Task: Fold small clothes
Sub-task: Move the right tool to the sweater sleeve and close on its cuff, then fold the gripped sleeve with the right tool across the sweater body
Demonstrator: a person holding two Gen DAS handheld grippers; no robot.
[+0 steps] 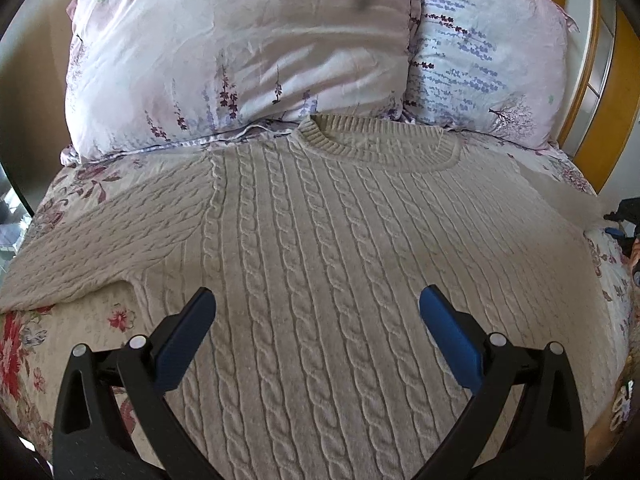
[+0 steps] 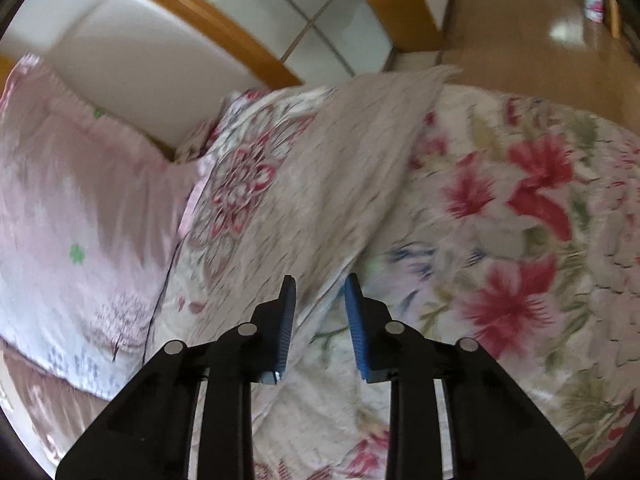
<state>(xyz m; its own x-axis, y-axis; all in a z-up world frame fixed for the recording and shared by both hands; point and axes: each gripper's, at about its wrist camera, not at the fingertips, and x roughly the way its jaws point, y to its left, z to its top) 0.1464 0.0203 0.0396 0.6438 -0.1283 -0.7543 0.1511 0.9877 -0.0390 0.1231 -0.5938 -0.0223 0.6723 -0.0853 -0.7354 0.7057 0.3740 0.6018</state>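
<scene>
Cream cable-knit, the sweater lay face up on the floral bedspread, collar toward the pillows, spread flat so its sleeves could be folded inward. I kept my left gripper released and wide above the chest, holding nothing. My right gripper stood narrowed at the right sleeve, its edge between the pads; whether they pinched it, I couldn't tell.

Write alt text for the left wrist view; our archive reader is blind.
A cream cable-knit sweater lies flat on a floral bedspread, neckline toward two pillows. The left gripper hovers open above its lower half.
</scene>
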